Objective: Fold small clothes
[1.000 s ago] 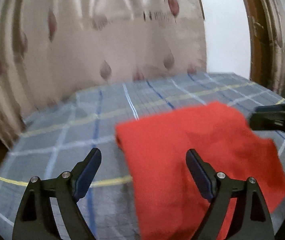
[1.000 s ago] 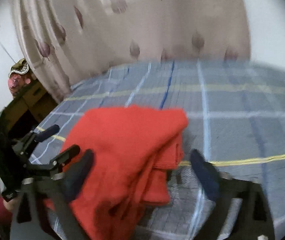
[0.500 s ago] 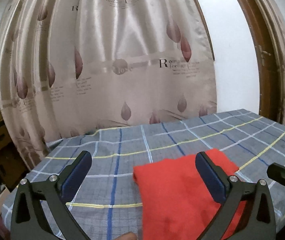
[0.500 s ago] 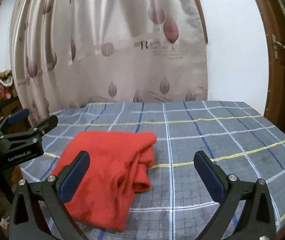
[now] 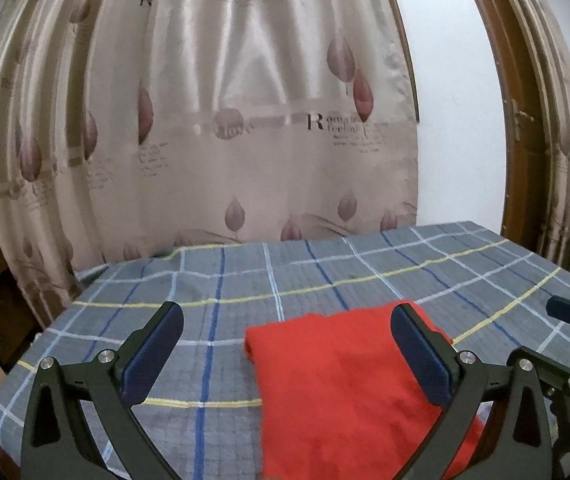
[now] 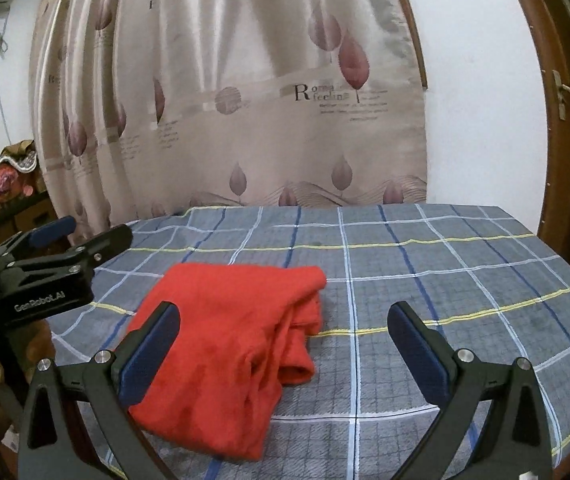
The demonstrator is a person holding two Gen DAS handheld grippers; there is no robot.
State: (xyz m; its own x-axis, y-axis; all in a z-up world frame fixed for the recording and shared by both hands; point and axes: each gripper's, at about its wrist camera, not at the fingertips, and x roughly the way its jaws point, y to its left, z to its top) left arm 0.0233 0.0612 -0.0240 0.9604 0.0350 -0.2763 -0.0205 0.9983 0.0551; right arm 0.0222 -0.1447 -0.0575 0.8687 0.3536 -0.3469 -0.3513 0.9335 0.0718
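You have a tabletop (image 6: 425,280) covered in a grey cloth with blue, white and yellow lines. The red garment (image 6: 237,344) lies folded on it, near your side and a bit to the left in the right wrist view. Both your grippers hover above it. The left gripper (image 5: 285,356) has its jaws wide apart with nothing in them. The right gripper (image 6: 283,356) has its jaws wide apart and empty too. Behind the tabletop hangs a shiny beige curtain (image 6: 245,100) with dark red leaves on it. To the right is a white wall (image 5: 457,100) and a brown wooden door frame (image 6: 557,120).
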